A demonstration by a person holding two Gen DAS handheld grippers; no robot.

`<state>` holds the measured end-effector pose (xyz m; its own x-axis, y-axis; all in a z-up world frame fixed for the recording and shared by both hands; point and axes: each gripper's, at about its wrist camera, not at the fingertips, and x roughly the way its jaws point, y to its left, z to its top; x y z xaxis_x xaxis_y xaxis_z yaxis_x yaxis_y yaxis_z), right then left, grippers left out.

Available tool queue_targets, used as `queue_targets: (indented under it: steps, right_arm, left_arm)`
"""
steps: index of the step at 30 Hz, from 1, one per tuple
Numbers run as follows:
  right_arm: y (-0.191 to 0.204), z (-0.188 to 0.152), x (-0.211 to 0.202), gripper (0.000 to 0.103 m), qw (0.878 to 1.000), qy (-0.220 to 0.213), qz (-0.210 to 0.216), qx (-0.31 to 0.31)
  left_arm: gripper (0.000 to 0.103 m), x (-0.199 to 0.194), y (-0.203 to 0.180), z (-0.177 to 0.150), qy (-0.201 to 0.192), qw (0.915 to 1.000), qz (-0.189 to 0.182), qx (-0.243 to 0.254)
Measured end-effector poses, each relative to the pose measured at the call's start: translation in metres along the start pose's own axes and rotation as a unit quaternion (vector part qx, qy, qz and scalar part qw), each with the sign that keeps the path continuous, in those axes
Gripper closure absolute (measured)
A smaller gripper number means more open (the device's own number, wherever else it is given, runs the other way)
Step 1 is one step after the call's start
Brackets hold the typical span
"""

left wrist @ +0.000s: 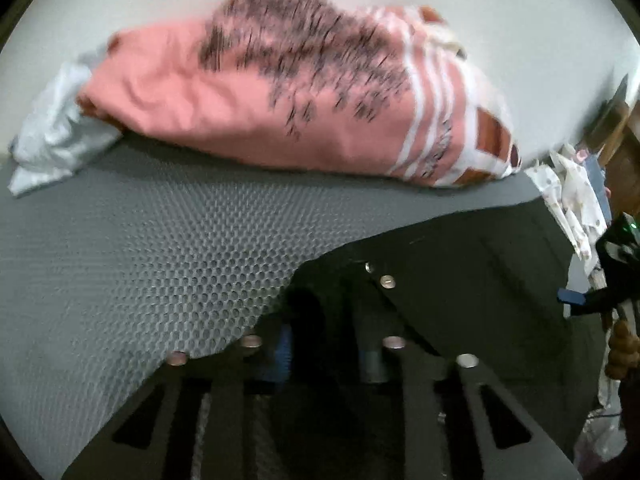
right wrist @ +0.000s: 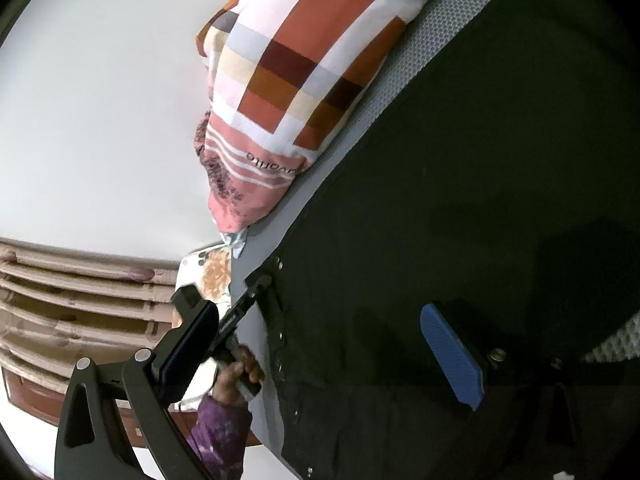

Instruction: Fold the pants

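Note:
Dark pants lie spread on a grey honeycomb mat. In the left wrist view my left gripper sits at the cloth's near edge, its fingers close together with dark fabric pinched between them. The right wrist view shows the same left gripper clamped on the studded edge of the pants, held by a hand in a purple sleeve. My right gripper hangs open and wide over the pants, nothing between its blue pad and the other finger.
A pink printed pillow and a checked pillow lie along the mat's far side against a white wall. A pale blue cloth sits at the pillow's end. Slatted wooden furniture and floral fabric stand beyond the mat.

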<state>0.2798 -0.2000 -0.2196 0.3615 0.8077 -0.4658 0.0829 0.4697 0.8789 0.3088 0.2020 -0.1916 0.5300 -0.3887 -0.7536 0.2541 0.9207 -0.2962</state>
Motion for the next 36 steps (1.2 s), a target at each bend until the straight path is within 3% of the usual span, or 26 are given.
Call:
queue_targets:
  steps: [10,17,19,20,21,22,27,31,36]
  right_arm:
    - [-0.001,0.053,0.019,0.002,0.999,0.001,0.033,0.041]
    - [-0.001,0.087,0.046,0.003,0.998,0.013,0.024,0.064]
    - [-0.002,0.093,0.053,0.014,0.998,0.014,0.002,0.066]
    - [-0.002,0.094,0.056,0.038,0.998,0.016,-0.007,0.065]
    - [-0.003,0.095,0.059,0.077,0.998,0.020,-0.028,0.060]
    - [-0.004,0.094,0.060,0.094,0.996,0.023,-0.068,0.048]
    - [-0.006,0.059,0.033,0.096,0.998,-0.011,-0.065,0.017]
    - [0.007,0.001,-0.007,0.097,0.998,-0.042,-0.050,-0.023]
    - [-0.001,-0.078,-0.040,0.097,0.998,-0.040,-0.039,-0.013]
  left_arm:
    - [0.084,-0.092,-0.078,-0.046,-0.116,0.9919,-0.022,0.048]
    - [0.084,-0.117,-0.107,-0.087,-0.127,0.9903,-0.044,0.037]
    - [0.084,-0.115,-0.110,-0.094,-0.121,0.9910,-0.047,0.031]
    - [0.084,-0.113,-0.111,-0.097,-0.116,0.9918,-0.047,0.028]
    - [0.084,-0.110,-0.110,-0.100,-0.111,0.9925,-0.045,0.025]
    - [0.084,-0.110,-0.110,-0.102,-0.110,0.9927,-0.045,0.023]
    - [0.084,-0.121,-0.098,-0.109,-0.107,0.9934,-0.040,-0.004]
    - [0.084,-0.137,-0.091,-0.126,-0.095,0.9950,-0.029,-0.016]
    - [0.084,-0.153,-0.093,-0.154,-0.075,0.9968,-0.013,-0.023]
